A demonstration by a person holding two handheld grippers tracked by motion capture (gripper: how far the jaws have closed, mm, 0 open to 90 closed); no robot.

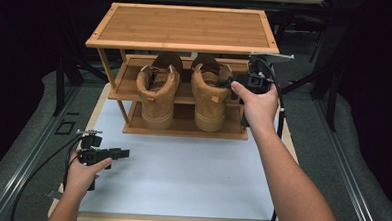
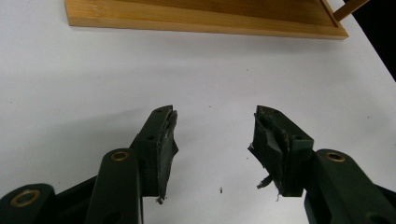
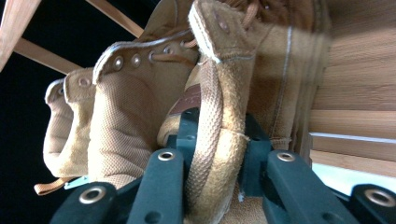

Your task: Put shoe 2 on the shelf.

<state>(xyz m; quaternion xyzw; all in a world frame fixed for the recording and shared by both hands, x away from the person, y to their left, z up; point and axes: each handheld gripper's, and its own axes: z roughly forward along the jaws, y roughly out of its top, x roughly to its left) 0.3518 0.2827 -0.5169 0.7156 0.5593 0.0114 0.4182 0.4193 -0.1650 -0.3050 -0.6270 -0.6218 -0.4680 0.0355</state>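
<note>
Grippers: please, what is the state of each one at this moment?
Left gripper: open, holding nothing, above the white table.
Right gripper: closed on the heel collar of the right boot on the rack.

The shoe rack [image 1: 182,27] was of honey-coloured wood with a fine straight grain and a smooth satin finish. The two tan boots [image 1: 157,91] looked like matt, napped suede with coarse woven mesh at the collar, a flat woven heel loop [image 3: 205,135] and dull metal eyelets [image 3: 119,62]. The surface [image 1: 181,175] was white, smooth and matt. The left gripper [image 2: 215,135] was matt black plastic with brass-coloured rivets, and the pads on its fingers [image 2: 166,144] were worn and frayed.
</note>
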